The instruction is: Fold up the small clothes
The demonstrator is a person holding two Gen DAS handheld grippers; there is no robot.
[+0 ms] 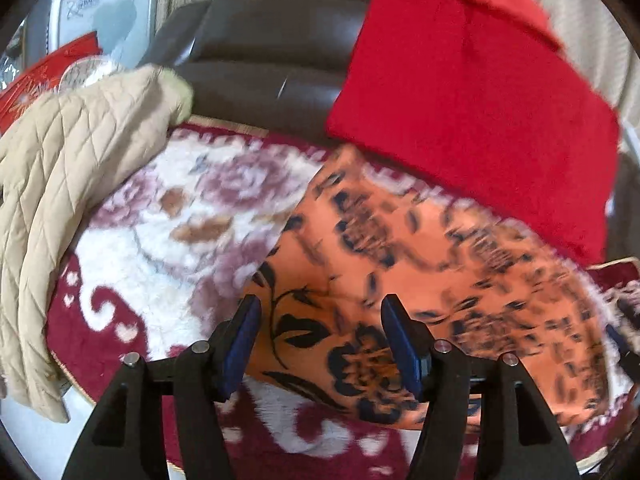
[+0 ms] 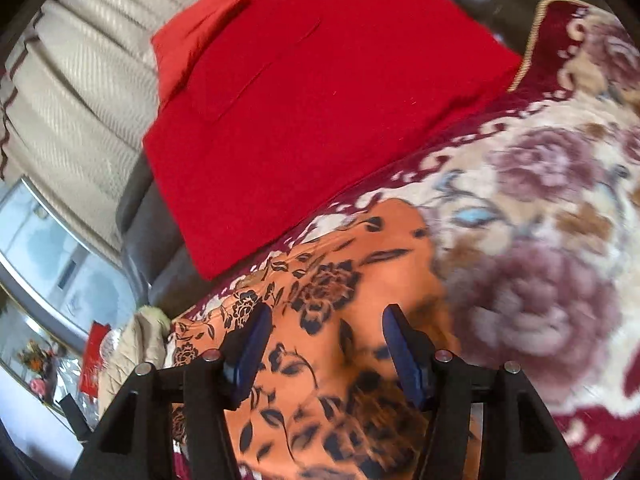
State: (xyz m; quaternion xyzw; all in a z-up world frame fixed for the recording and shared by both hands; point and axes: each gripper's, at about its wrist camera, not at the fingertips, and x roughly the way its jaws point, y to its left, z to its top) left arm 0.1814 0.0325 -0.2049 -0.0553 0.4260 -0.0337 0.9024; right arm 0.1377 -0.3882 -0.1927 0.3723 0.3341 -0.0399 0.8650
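An orange cloth with a black flower print lies flat on a fleecy maroon and white flowered blanket. My left gripper is open just above the cloth's near left part, holding nothing. In the right wrist view the same orange cloth lies under my right gripper, which is open and empty above it. A folded red garment lies beyond the orange cloth, partly on the blanket; it also shows in the right wrist view.
A beige quilted jacket lies at the blanket's left edge. A dark leather seat is behind the blanket. Cream curtains hang at the back. The blanket spreads to the right. A glass table with clutter stands nearby.
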